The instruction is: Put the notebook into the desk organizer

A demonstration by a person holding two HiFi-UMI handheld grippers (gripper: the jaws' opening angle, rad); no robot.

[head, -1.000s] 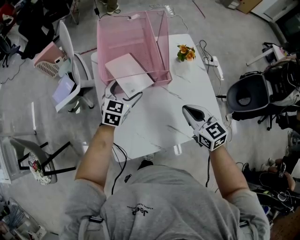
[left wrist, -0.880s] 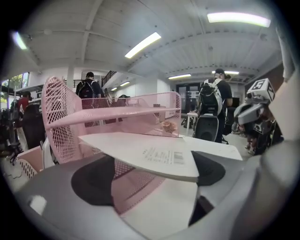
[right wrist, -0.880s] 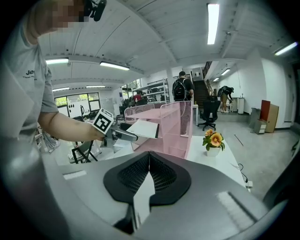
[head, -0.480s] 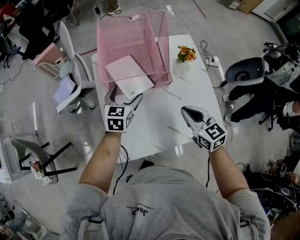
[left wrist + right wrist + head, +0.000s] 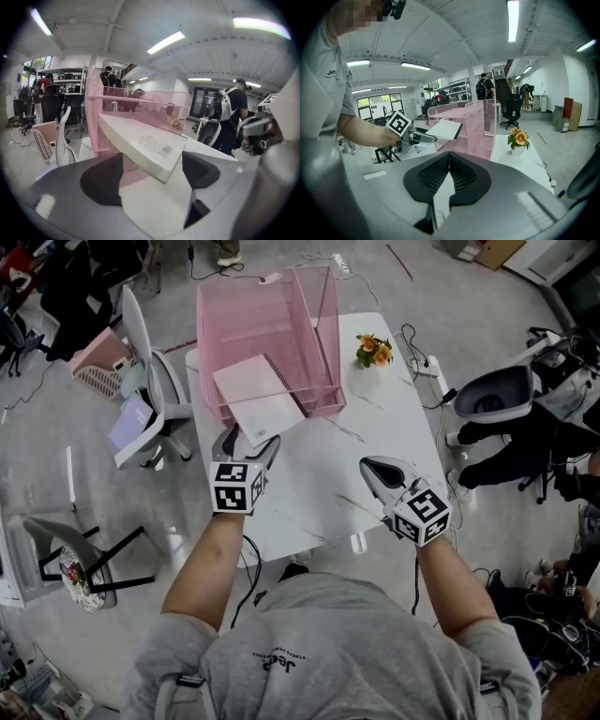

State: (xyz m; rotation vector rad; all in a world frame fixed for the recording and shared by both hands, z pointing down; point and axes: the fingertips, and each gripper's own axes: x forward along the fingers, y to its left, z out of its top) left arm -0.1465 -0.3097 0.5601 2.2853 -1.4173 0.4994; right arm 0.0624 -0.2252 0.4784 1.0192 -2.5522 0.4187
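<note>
Right now my left tongs (image 5: 247, 440) sit at the near edge of the white table (image 5: 375, 418), pointed at the pink mesh desk organizer (image 5: 255, 313). Their jaws are apart and closing. The near corner of the notebook (image 5: 258, 397) pokes in between the dark pads (image 5: 101, 180), yet neither pad presses on it as far as I can see.

The notebook itself is white with a barcode label near that corner. It lies partly inside the organizer, with its far end in the tray and its near end jutting out over the front lip toward me, raised off the tabletop.

My right tongs (image 5: 372, 468) hover over the table's right side, well apart from the organizer — jaws pressed together, nothing between them.

Behind them, near the table's far right corner, stands a small pot of orange flowers (image 5: 372, 345), just beside the organizer's right wall. A white office chair (image 5: 150, 390) stands off the table's left side.
</note>
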